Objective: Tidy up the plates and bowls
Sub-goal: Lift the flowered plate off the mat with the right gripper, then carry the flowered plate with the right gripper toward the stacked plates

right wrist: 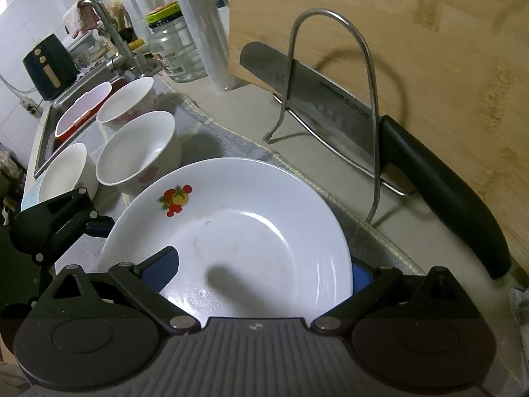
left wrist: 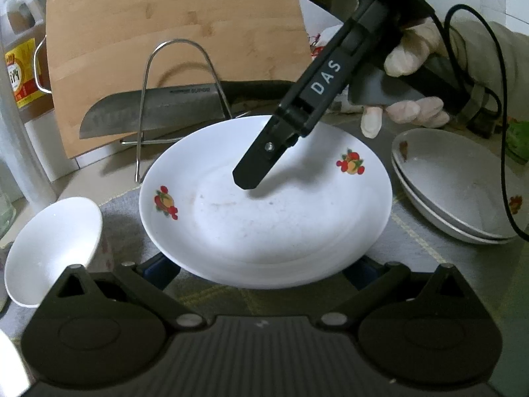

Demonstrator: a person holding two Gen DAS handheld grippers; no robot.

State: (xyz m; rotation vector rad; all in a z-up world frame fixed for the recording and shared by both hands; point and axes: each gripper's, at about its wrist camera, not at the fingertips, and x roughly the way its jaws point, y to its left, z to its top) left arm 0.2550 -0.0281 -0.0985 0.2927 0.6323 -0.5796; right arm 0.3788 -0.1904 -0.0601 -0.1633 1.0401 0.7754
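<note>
Fruit-patterned plate (right wrist: 231, 231), lying just before the wire knife rack (right wrist: 330, 92), is being straddled by the spread, ungripping right gripper (right wrist: 261, 273); left gripper (left wrist: 261, 269) is likewise spread. Next, clamping its rim and stacking onto the nested plates (left wrist: 463, 185) is being called for.

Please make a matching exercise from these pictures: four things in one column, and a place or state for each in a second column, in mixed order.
Things:
1. fruit-pattern plate
2. kitchen knife
3. cutting board
4. stacked plates

Places or states:
A. stands upright behind the wire rack
B. lies on its own to the right, on the cloth
C. rests across the wire rack, black handle to the right
D. lies between the fingers of both grippers

Pairs: 1-D, 2-C, 3-A, 4-B
</note>
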